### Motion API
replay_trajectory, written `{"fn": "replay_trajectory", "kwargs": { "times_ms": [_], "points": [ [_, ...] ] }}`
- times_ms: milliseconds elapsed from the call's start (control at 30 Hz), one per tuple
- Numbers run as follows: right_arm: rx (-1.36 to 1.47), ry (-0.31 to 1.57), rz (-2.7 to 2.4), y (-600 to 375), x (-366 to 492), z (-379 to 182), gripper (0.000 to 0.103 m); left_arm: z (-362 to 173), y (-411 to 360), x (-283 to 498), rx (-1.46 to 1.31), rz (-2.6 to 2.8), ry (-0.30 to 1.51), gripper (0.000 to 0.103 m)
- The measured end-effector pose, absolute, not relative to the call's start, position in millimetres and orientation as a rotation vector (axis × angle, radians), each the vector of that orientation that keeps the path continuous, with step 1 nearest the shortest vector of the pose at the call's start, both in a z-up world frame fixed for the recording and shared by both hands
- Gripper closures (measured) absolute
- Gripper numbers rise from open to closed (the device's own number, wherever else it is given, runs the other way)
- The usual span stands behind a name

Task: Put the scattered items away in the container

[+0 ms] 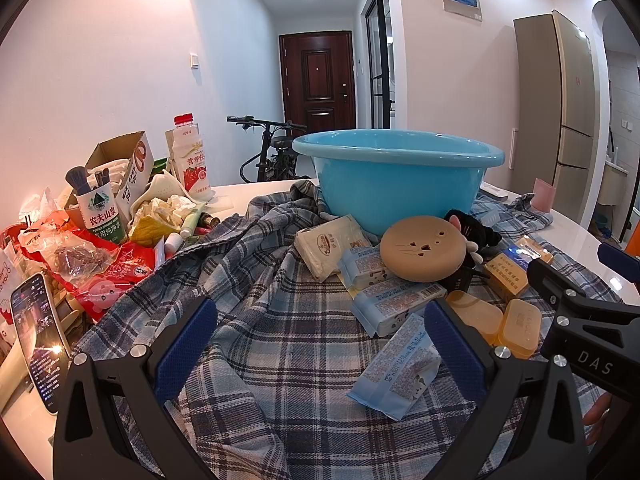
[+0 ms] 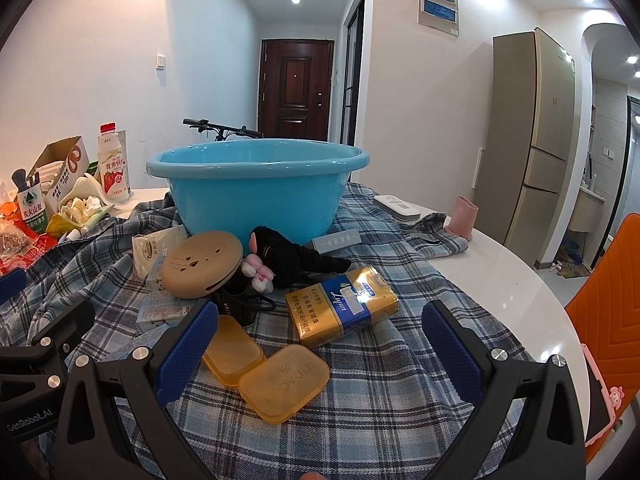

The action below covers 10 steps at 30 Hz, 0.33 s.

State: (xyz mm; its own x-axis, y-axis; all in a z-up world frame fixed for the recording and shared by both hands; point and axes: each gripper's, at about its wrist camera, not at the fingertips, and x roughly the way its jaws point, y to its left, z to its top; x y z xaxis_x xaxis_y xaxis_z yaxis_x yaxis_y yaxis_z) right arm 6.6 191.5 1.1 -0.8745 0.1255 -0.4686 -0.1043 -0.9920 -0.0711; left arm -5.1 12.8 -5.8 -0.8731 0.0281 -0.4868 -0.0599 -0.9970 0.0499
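A blue basin [image 1: 396, 176] [image 2: 256, 184] stands at the back of a plaid cloth [image 1: 272, 300]. In front of it lie several pale blue tissue packs [image 1: 400, 372], a cream packet [image 1: 328, 246], a tan round case [image 1: 424, 250] [image 2: 202, 264], a black plush toy [image 2: 292, 256], a gold carton [image 2: 342, 306] and two amber boxes [image 2: 284, 382]. My left gripper [image 1: 320, 344] is open and empty just above the cloth, left of the nearest tissue pack. My right gripper [image 2: 320, 344] is open and empty over the amber boxes and also shows in the left wrist view [image 1: 580, 312].
Clutter sits at the left: a cardboard box [image 1: 120, 168], a milk bottle [image 1: 188, 156], red bags [image 1: 92, 264] and a phone [image 1: 38, 340]. A pink cup [image 2: 462, 216] and white device [image 2: 396, 206] lie at the right. An orange chair [image 2: 604, 320] stands beyond the table edge.
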Motion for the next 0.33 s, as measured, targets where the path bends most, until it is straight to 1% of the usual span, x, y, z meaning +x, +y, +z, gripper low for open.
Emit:
{"fn": "replay_trajectory", "kwargs": {
  "times_ms": [333],
  "points": [
    [-0.738,-0.066,2.931,191.3,6.5,1.1,0.0,-5.2,13.7,-4.7,-0.769,2.997,0.103,0.0]
  ]
}}
